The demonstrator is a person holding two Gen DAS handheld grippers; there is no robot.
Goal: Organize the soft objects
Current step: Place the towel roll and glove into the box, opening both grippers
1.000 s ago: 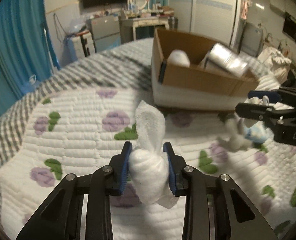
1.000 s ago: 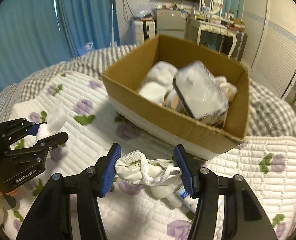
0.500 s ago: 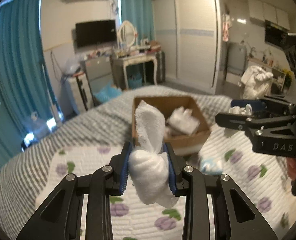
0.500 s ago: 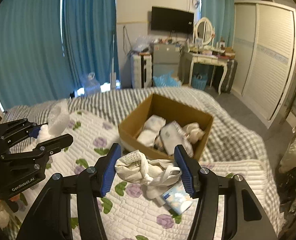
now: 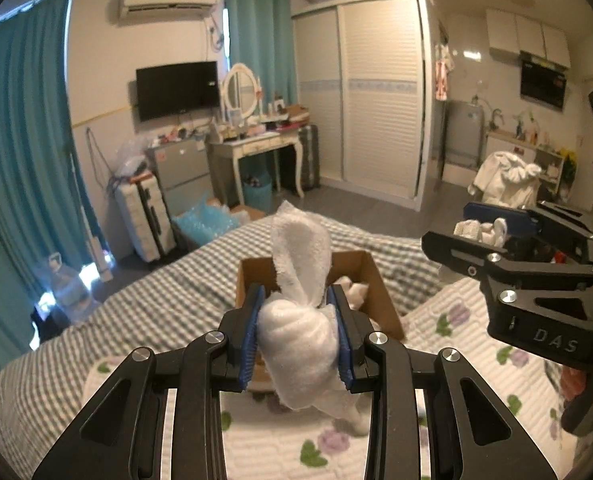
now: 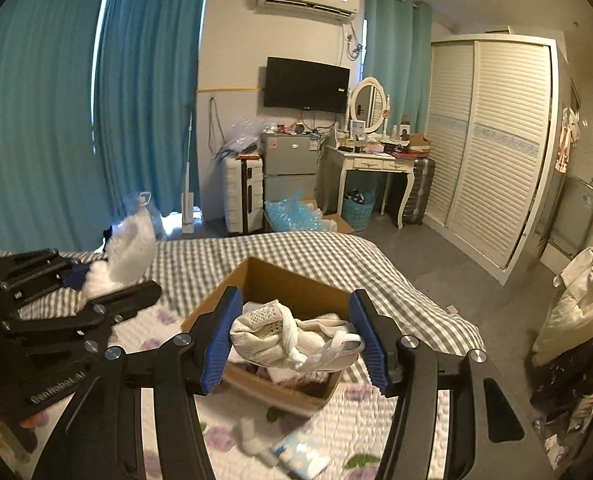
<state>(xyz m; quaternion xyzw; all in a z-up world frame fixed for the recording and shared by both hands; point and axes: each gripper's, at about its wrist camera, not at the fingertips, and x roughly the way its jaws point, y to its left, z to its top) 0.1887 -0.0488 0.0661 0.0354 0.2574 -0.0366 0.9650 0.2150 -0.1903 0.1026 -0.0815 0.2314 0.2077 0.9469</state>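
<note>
My left gripper (image 5: pixel 296 332) is shut on a rolled white towel (image 5: pixel 296 336) and holds it high above the bed. My right gripper (image 6: pixel 296 340) is shut on a bundle of cream cloth with straps (image 6: pixel 292 340), also held high. A brown cardboard box (image 6: pixel 292 284) with several soft white items inside sits on the bed below and ahead of both grippers; it also shows in the left wrist view (image 5: pixel 380 292). The right gripper shows at the right of the left wrist view (image 5: pixel 496 240), the left gripper at the left of the right wrist view (image 6: pixel 96 284).
The bed has a white quilt with purple flowers (image 6: pixel 376 432) over a grey checked sheet (image 6: pixel 296 252). A small white item (image 6: pixel 252 436) and a blue-white packet (image 6: pixel 304 456) lie on the quilt in front of the box. A dresser (image 6: pixel 376 168) and wardrobe (image 6: pixel 496 140) stand beyond.
Both grippers have risen well above the bed with their loads; the box and quilt now look smaller and lower. Neither grip has changed.
</note>
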